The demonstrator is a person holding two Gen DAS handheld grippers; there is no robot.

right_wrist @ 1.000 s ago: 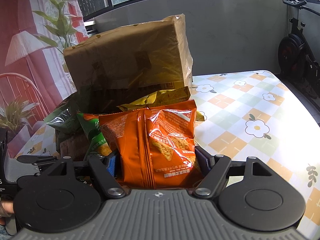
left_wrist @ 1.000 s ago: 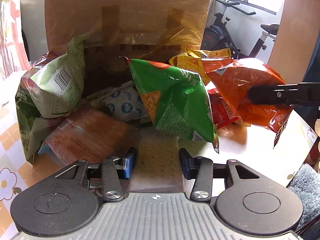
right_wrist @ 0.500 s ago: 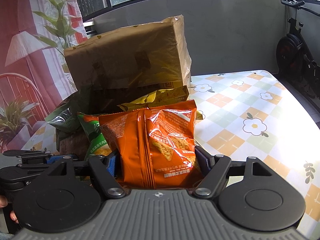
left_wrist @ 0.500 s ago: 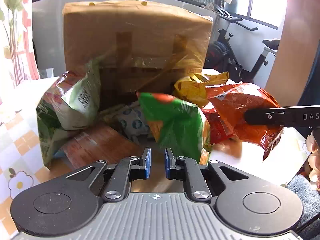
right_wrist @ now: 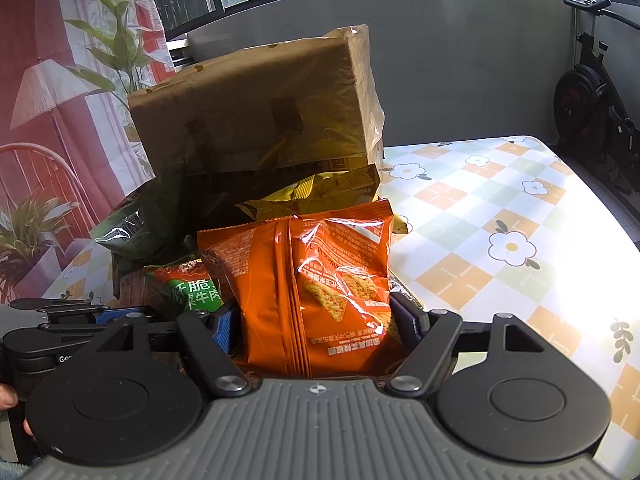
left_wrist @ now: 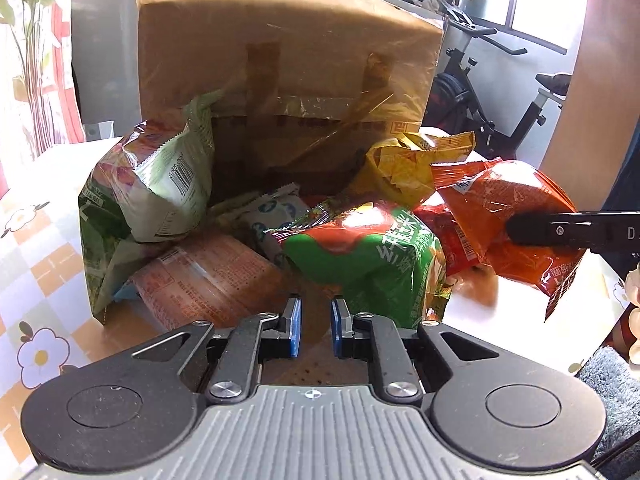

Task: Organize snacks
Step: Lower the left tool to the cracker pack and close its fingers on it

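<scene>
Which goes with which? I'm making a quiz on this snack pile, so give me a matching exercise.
Things:
1. orange crinkly chip bag
2. green glossy snack bag
3. yellow crumpled snack bag
4. large brown paper bag

Places:
A. behind the whole pile
B. just ahead of the shut left gripper
C. clamped in the right gripper
D. at the paper bag's foot, behind the orange bag

Pairs: 1-C, 2-B, 3-D, 4-A

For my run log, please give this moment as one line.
left gripper: shut, empty | right gripper: shut on orange chip bag | brown paper bag: lying, mouth open
</scene>
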